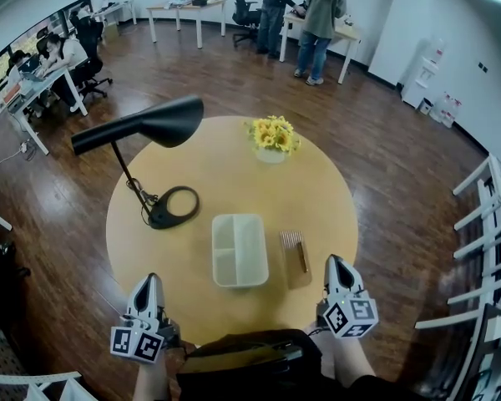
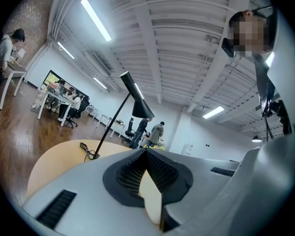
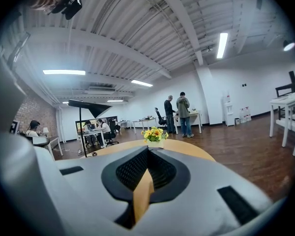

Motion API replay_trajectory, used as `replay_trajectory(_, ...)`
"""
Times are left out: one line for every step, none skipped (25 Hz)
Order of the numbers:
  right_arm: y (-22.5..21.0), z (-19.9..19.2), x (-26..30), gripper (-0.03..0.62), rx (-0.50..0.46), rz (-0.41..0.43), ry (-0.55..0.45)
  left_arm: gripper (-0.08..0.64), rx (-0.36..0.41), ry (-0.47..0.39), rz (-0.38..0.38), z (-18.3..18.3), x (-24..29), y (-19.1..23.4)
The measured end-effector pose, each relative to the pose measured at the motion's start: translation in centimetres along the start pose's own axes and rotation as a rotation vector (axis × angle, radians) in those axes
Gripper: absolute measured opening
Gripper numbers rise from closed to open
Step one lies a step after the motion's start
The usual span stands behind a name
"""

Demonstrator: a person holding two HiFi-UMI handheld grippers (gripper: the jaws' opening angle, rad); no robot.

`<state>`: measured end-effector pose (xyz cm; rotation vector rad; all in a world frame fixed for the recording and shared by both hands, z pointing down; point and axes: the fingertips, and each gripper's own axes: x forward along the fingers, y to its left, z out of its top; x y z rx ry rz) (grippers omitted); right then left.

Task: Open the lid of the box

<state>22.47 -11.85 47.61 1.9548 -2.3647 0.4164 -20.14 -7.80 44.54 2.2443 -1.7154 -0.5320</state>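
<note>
**A:** Head view: the white rectangular plastic box [image 1: 240,250] sits on the round light-wood table [image 1: 200,174], ahead of both claws and between them. I can see dividers inside. So it's either got a clear lid on or no lid at all, and I can't call it from here. A tan flat rectangular piece [image 1: 294,257] lies ahead of your right claw [image 1: 335,263], just beside the box.

**B:** Left gripper view: your left claw [image 2: 146,152] has its jaws pinched together at the tips with nothing in them. It's aimed high, past the black desk lamp [image 2: 137,102], and the box doesn't show.

**A:** Right gripper view: same deal, jaws closed on nothing, looking across the table.

**B:** So tip a claw down till the box's rim shows ahead of the jaws and check it first. If a lid's there, spread the jaws before you arrive, then steady the base with one claw.
</note>
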Motion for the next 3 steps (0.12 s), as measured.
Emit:
replay_trajectory(-0.04, -0.01, 0.00, 0.000, 0.000, 0.000, 0.001, 0.002, 0.002, 0.000, 0.000, 0.02, -0.06, -0.05)
replay_trajectory(-0.09, 0.00, -0.02, 0.000, 0.002, 0.000, 0.002, 0.002, 0.004, 0.000, 0.001, 0.05, -0.14, -0.07)
replay_trajectory(-0.15, 0.01, -0.04, 0.000, 0.003, 0.000, 0.003, 0.002, 0.006, -0.001, 0.003, 0.08, -0.22, -0.07)
